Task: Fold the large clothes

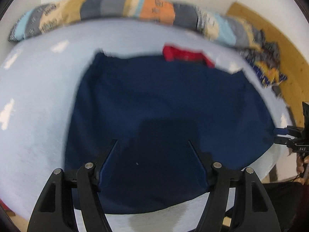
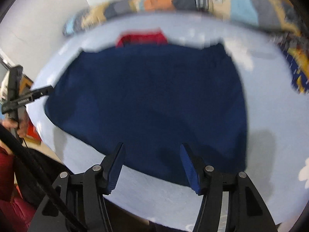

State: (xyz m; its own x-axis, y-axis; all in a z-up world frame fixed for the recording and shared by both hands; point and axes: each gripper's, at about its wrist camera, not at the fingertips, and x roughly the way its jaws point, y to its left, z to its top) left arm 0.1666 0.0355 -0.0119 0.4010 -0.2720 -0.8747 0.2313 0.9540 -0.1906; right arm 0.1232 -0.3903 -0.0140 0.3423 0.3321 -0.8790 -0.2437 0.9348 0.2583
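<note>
Two grippers, both mine, hang over the navy garment (image 1: 170,100) spread flat on the pale blue bed sheet (image 1: 38,89). My left gripper (image 1: 152,145) stands with jaws wide apart, gripping nothing; my right gripper (image 2: 151,147) likewise. A red collar (image 2: 142,37) shows at the garment's far edge.

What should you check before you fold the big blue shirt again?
1. Left gripper jaws open, nothing between them: ok.
2. Right gripper jaws open, nothing between them: ok.
3. Blue garment lying spread on the light blue sheet: ok.
4. Garment free of wrinkles: cannot tell, the pictures are blurred.
5. Red collar part tucked out of sight: not ok, it shows at the far edge.
6. Patterned blanket clear of the garment: ok.
</note>
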